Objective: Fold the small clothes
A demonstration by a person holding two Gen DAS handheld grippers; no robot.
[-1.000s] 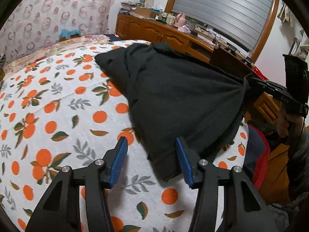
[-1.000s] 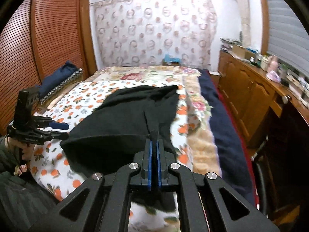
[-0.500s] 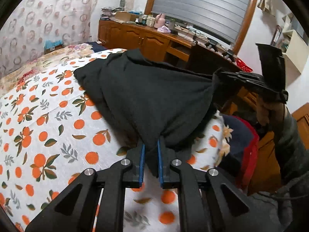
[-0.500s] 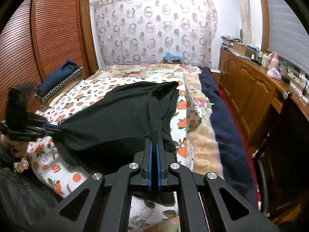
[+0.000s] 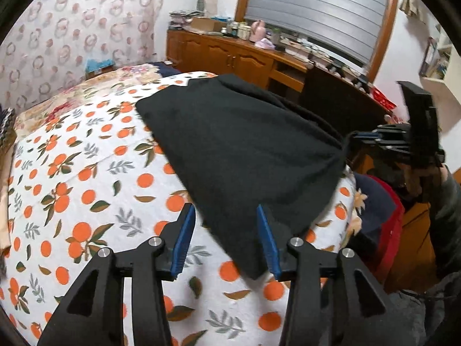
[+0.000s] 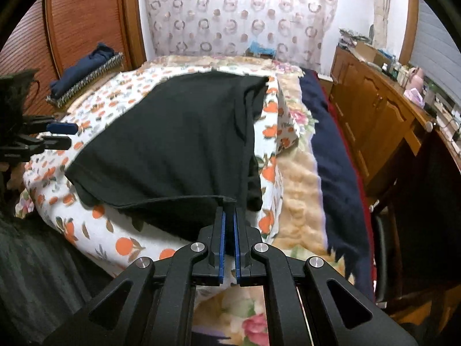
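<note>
A black garment (image 5: pixel 245 150) lies spread on the bed's orange-print sheet (image 5: pixel 86 178). My left gripper (image 5: pixel 226 219) is open, its blue pads on either side of the garment's near corner, which lies loose between them. My right gripper (image 6: pixel 228 216) is shut on the garment's (image 6: pixel 178 144) other near corner and holds it up off the bed edge. The right gripper also shows in the left wrist view (image 5: pixel 357 138), pinching the cloth. The left gripper shows at the left edge of the right wrist view (image 6: pixel 57 135).
A wooden dresser (image 5: pixel 236 57) with clutter stands along the far side. A navy blanket (image 6: pixel 331 155) and floral quilt (image 6: pixel 296 190) hang at the bed's side. Folded blue clothes (image 6: pixel 86 66) lie by the wooden wardrobe (image 6: pixel 77 20). A dark chair (image 6: pixel 417 201) is at right.
My left gripper was open, shut on the garment's corner half a second ago, and has opened again, letting the corner drop. The right gripper kept its hold.
</note>
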